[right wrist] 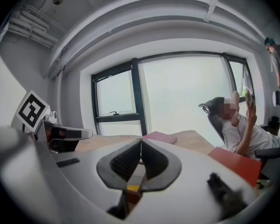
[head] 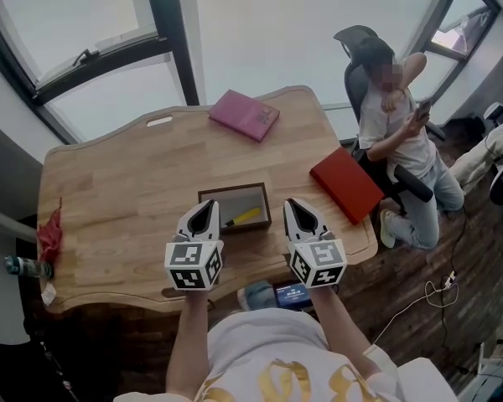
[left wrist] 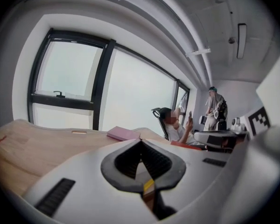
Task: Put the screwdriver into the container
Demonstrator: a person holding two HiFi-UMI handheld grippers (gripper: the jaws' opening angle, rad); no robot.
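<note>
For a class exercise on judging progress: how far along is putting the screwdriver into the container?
Done: the yellow screwdriver lies inside the brown container. In hand: nothing; the left tongs and right tongs are both shut and empty, one at each side of the container. Left: apparently nothing, so the job looks complete.

container (head: 231, 191) on tabletop (head: 109, 208), middle, near front edge | screwdriver (head: 245, 217) in container | left tongs (head: 205, 206) just left of container, right tongs (head: 295, 205) just right | far book (head: 244, 114) behind container | side book (head: 346, 184) right of container
</note>
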